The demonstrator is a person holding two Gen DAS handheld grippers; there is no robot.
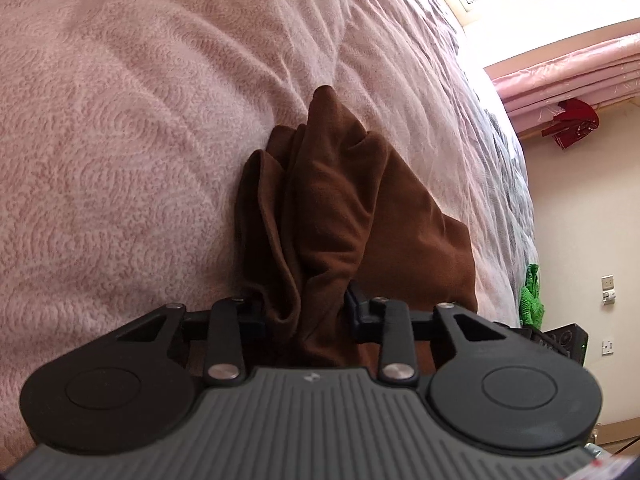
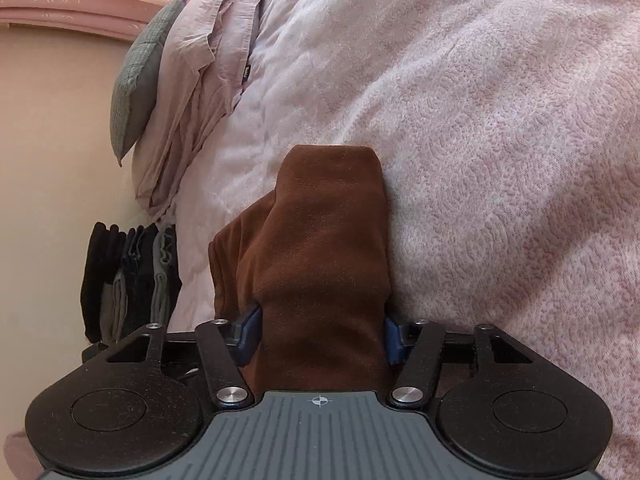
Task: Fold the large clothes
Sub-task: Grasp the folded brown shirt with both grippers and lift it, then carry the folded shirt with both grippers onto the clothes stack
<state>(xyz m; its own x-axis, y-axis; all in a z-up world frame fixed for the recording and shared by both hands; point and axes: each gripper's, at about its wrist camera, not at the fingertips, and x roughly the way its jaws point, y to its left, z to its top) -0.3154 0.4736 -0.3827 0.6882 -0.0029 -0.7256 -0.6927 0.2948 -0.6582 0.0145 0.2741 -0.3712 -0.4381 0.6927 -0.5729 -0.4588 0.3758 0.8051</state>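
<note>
A brown garment [image 1: 340,200] of soft, suede-like cloth lies bunched on a pink textured blanket [image 1: 120,140] that covers a bed. My left gripper [image 1: 306,312] is shut on a thick wad of its folds, and the cloth spills out past both fingers. In the right wrist view the same brown garment [image 2: 324,240] stands up as a rounded lump against the blanket [image 2: 500,140]. My right gripper [image 2: 322,334] is shut on it, its blue pads [image 2: 250,334] pressing the cloth from both sides. The fingertips of both grippers are buried in the fabric.
A grey pillow [image 2: 138,80] and a rumpled mauve pillow [image 2: 200,80] sit at the head of the bed. Dark clothes [image 2: 128,280] hang beside the bed. Pink curtains [image 1: 568,76], a red garment [image 1: 572,122], a green object [image 1: 531,296] and wall sockets [image 1: 608,288] are off the bed's side.
</note>
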